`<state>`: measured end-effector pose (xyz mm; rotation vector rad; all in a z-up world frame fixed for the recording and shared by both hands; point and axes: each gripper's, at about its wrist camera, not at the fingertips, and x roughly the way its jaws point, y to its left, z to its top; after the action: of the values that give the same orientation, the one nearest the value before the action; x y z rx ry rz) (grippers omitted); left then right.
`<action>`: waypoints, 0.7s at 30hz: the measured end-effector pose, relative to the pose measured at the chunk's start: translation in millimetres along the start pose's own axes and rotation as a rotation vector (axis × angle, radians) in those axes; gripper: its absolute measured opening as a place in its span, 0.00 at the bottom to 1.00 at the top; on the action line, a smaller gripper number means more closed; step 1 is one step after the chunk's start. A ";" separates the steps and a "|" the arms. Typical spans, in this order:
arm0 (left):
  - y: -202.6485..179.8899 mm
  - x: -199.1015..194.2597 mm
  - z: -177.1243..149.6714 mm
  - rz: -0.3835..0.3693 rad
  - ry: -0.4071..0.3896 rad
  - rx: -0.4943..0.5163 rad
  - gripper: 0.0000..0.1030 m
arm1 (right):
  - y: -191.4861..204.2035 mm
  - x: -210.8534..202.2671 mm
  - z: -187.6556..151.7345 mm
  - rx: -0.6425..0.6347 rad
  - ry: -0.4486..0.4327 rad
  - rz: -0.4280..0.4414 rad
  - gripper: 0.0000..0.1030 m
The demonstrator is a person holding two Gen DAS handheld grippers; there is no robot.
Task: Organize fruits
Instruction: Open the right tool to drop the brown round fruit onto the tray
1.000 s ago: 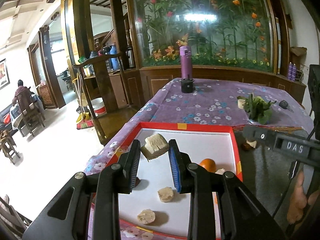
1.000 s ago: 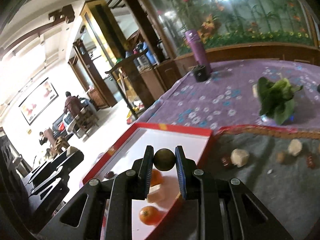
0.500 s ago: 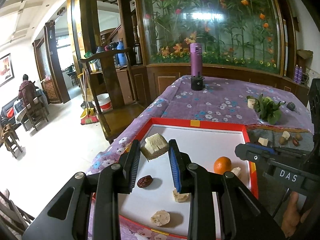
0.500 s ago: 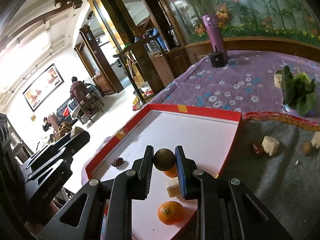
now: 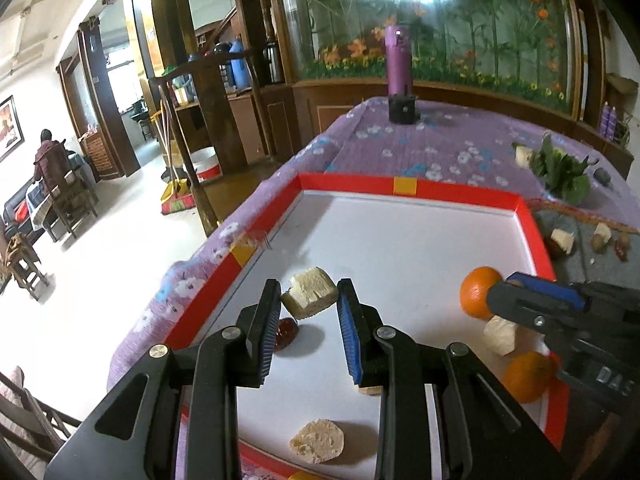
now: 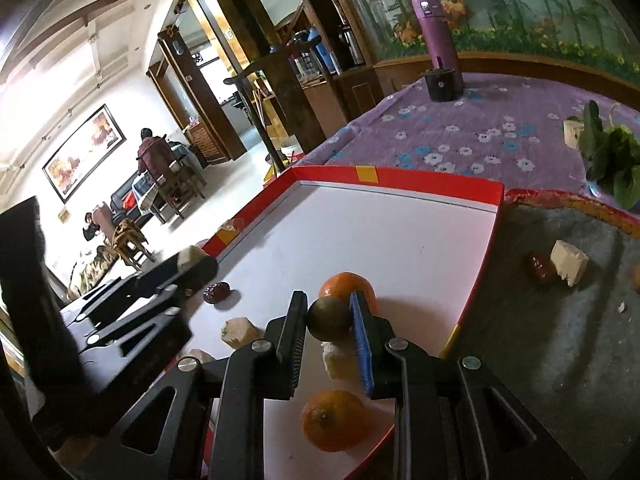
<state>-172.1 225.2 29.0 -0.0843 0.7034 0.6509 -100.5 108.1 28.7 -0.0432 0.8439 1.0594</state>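
A white tray with a red rim (image 5: 408,187) lies on the purple flowered cloth. My left gripper (image 5: 308,289) is shut on a pale cream chunk (image 5: 313,297), held just above the tray's near left part, over a dark red date (image 5: 286,333). My right gripper (image 6: 330,305) is shut on a dark green round fruit (image 6: 329,320), low over the tray's near right corner. Two oranges (image 6: 347,285) (image 6: 334,420) and a pale chunk (image 6: 336,362) lie under and around it. In the left wrist view the right gripper (image 5: 536,300) partly covers one orange (image 5: 476,296).
More pale pieces (image 5: 318,446) (image 6: 238,330) rest in the tray. A grey mat (image 6: 560,320) to the right carries a white chunk (image 6: 568,262) and a date. Leafy greens (image 5: 560,170) and a purple bottle (image 5: 398,66) stand further back. The table edge drops off at left.
Both grippers have sunk toward the tray and moved forward over it, each still holding its piece. The tray and the fruit in it look nearer and larger.
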 end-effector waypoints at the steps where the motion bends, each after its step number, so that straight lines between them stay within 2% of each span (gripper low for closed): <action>1: -0.6 1.9 -0.9 0.006 0.005 0.004 0.26 | -0.1 0.8 -0.3 -0.003 0.001 0.006 0.24; 5: -3.8 8.1 -2.6 0.015 0.037 0.008 0.27 | 0.2 0.6 -0.5 -0.016 0.003 0.014 0.25; 6: -4.5 8.1 -2.8 0.012 0.041 0.009 0.34 | -0.3 0.2 0.0 -0.014 0.006 0.025 0.29; 7: -5.3 7.2 -2.5 0.013 0.040 0.011 0.46 | -1.0 -0.6 0.6 -0.009 0.008 0.041 0.32; 9: -8.0 5.1 -1.7 0.032 0.024 0.014 0.64 | -0.1 -4.3 0.9 0.000 0.008 0.101 0.36; 10: -8.3 2.0 -1.2 0.042 0.013 0.016 0.67 | 1.9 -6.4 0.8 -0.004 0.009 0.131 0.36; 11: -8.8 -2.0 -0.1 0.051 0.001 0.019 0.68 | 4.3 -9.2 1.1 -0.012 0.005 0.155 0.36; 14: -4.8 -8.7 3.0 0.062 -0.013 0.018 0.68 | 2.9 -20.0 3.2 -0.012 -0.034 0.151 0.39; 18: -8.7 -18.0 7.8 0.056 -0.028 0.031 0.68 | -17.8 -36.5 7.8 0.064 -0.081 0.110 0.40; 21: -22.4 -26.5 11.2 0.032 -0.045 0.058 0.68 | -33.7 -51.7 9.6 0.075 -0.099 0.037 0.40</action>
<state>-167.9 196.4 51.0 -0.0048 0.6806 0.6610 -79.7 55.9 56.0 0.0875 0.7963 1.0550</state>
